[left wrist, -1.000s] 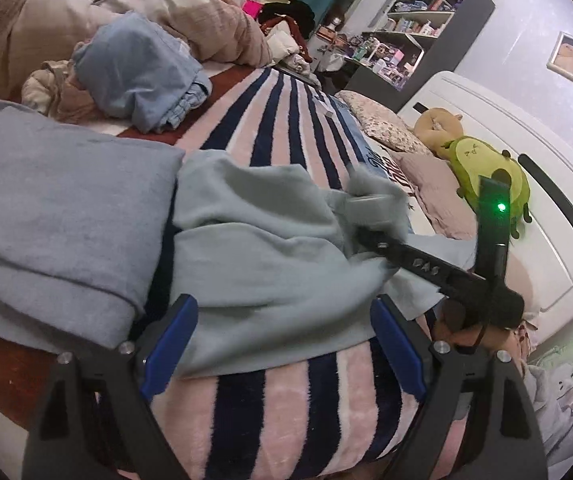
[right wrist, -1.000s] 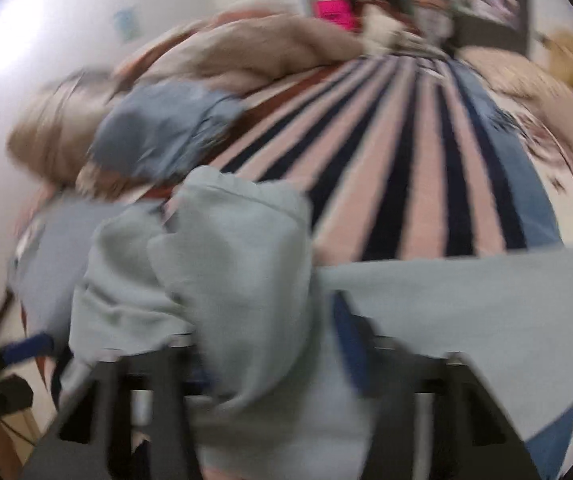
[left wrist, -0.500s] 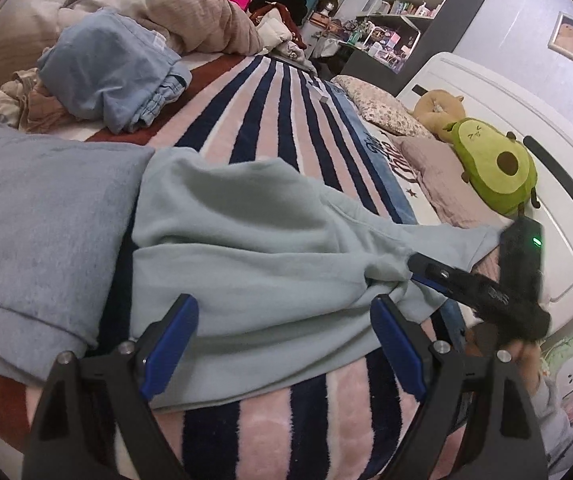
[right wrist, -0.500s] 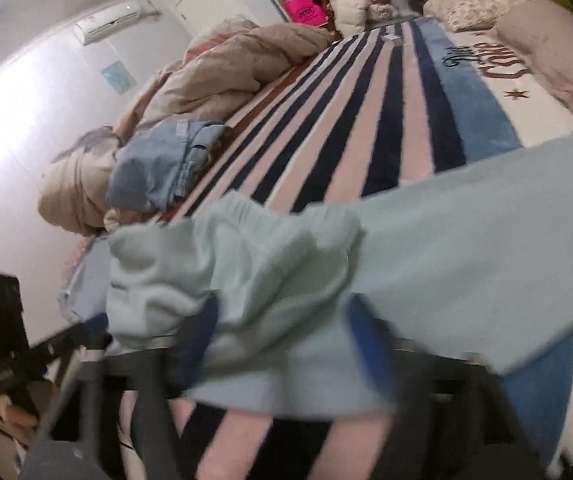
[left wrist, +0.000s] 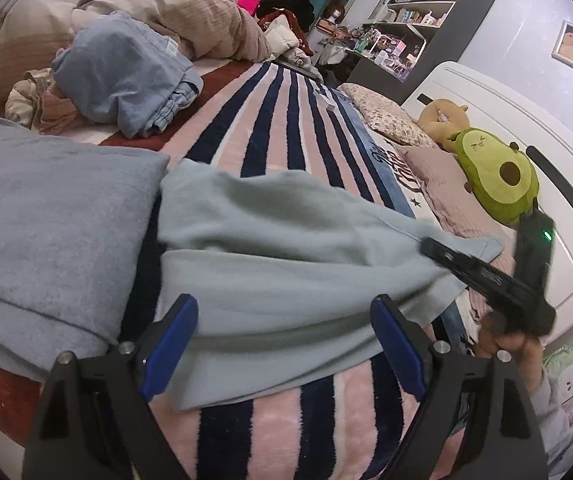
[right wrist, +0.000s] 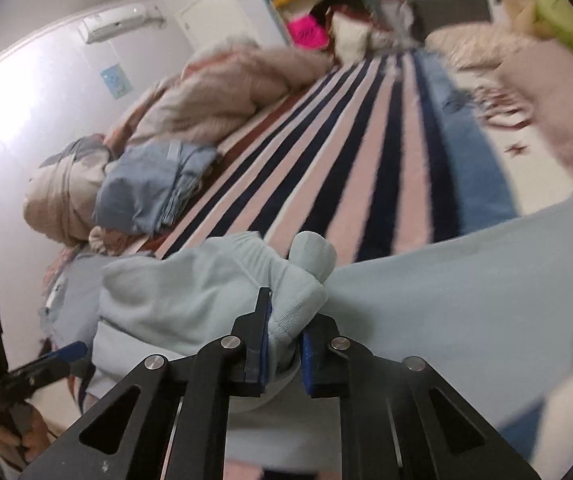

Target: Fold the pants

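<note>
Partly legible, cursive lettering (left wrist: 400,164) crosses the striped blanket (left wrist: 282,120).

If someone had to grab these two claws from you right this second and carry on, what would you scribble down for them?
Right claw: just clamped shut on a bunched end of the pale green pants.
Left claw: wide open, holding nothing, with the pants' near edge lying between its fingers.
Pants: spread across the striped blanket, beside a folded grey-blue cloth.
Done: one end gripped; the pants look partly doubled over.
Left: probably carry the gripped end across, lay it flat, release, and smooth; use the left claw to pin or lift the near edge.
</note>
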The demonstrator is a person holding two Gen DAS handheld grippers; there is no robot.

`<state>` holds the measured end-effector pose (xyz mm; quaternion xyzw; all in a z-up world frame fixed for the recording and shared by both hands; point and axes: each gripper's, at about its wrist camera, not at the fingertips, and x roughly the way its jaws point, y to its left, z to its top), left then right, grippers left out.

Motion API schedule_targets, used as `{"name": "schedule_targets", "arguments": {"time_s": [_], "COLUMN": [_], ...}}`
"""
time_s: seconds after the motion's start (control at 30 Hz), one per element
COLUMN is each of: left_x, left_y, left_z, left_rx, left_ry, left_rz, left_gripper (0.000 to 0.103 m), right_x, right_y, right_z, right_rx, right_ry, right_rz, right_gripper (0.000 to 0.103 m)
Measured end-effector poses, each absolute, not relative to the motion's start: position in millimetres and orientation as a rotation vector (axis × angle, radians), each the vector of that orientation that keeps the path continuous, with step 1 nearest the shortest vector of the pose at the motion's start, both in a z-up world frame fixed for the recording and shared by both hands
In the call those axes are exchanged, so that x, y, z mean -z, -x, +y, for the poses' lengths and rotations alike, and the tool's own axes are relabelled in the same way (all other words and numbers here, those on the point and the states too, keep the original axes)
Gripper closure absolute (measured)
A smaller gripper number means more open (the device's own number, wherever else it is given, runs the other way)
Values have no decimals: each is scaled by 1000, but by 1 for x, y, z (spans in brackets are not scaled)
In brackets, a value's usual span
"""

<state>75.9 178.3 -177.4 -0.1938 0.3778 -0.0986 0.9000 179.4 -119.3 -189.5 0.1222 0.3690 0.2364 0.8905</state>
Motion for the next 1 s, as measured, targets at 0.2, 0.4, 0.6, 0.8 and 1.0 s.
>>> {"name": "schedule_targets", "arguments": {"time_s": [0.2, 0.4, 0.6, 0.8, 1.0], "left_x": [181, 162, 173, 190, 196], "left_y": [-79, -92, -127, -128, -117], "left_z": [175, 174, 169, 166, 162], "left_rx": [209, 207, 239, 234, 238], "left_ry": [399, 309, 301, 296, 278], "left_rz": [793, 772, 835, 876, 879], "left_gripper": [18, 17, 18, 18, 18], "right_x": [214, 189, 185, 213, 194], "right_y": [-144, -152, -216, -235, -203], "right_z": [-139, -155, -121, -86, -124], "right_rx": [-399, -370, -553, -677, -544], "right_ry": [-264, -223, -122, -10, -122], "right_rz": [820, 736, 863, 1011, 876], "right_gripper": [93, 53, 43, 74, 98]}}
